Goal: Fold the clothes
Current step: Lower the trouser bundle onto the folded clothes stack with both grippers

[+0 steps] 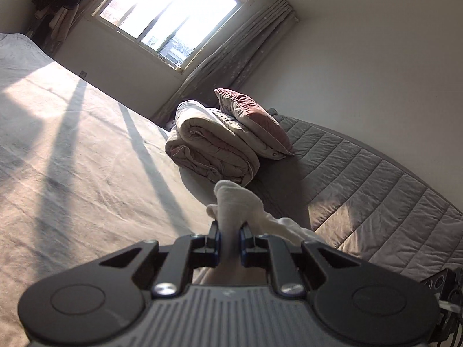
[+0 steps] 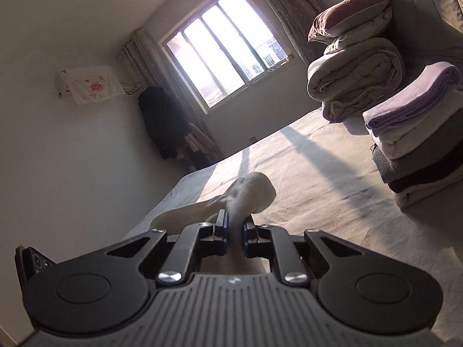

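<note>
Left claw (image 1: 230, 232) pinches white garment (image 1: 231, 199) above bed (image 1: 86, 159).

Blown-out window (image 1: 170, 14) backlights; long shadows stripe bed (image 1: 72, 150); fisheye-warped edges.

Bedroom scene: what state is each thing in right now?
left gripper: shut on white garment
right gripper: shut on white garment
white garment: pinched, lifted
quilt: rolled up
pillow: on quilt
clothes pile: folded, stacked
window: curtains drawn back
</note>
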`<state>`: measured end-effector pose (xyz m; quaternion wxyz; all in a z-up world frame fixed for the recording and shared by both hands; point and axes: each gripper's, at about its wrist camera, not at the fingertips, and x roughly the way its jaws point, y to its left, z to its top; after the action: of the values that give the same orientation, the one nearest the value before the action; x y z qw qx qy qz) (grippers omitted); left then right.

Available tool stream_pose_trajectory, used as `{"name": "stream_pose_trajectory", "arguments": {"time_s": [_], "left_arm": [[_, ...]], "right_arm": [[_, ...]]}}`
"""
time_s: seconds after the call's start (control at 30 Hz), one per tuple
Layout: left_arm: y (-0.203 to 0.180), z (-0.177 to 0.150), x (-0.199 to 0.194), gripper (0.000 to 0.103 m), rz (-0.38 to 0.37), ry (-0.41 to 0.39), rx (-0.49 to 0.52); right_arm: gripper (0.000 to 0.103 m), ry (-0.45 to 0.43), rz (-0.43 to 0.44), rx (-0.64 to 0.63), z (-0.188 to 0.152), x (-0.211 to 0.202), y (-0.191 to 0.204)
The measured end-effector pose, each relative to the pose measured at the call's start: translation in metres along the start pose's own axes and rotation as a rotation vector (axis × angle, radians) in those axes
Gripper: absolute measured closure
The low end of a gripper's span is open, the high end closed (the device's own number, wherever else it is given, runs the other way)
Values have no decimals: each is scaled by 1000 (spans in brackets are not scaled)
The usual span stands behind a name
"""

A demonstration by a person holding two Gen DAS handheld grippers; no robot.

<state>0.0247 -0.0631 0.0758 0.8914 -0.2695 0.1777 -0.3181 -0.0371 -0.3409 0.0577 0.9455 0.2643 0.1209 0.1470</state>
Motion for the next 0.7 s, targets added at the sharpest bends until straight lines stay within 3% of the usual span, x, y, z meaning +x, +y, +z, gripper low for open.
{"name": "stream_pose_trajectory", "arguments": {"time_s": [0.43,0.7], "left_arm": [[-132,21,145,91,-143,-31,86],[-155,9,214,91,-152,-42,62]], "right_arm": [[90,-172,-106,-89,149,-20,-97],[90,-171,-158,-169,194,-1,-142]]}}
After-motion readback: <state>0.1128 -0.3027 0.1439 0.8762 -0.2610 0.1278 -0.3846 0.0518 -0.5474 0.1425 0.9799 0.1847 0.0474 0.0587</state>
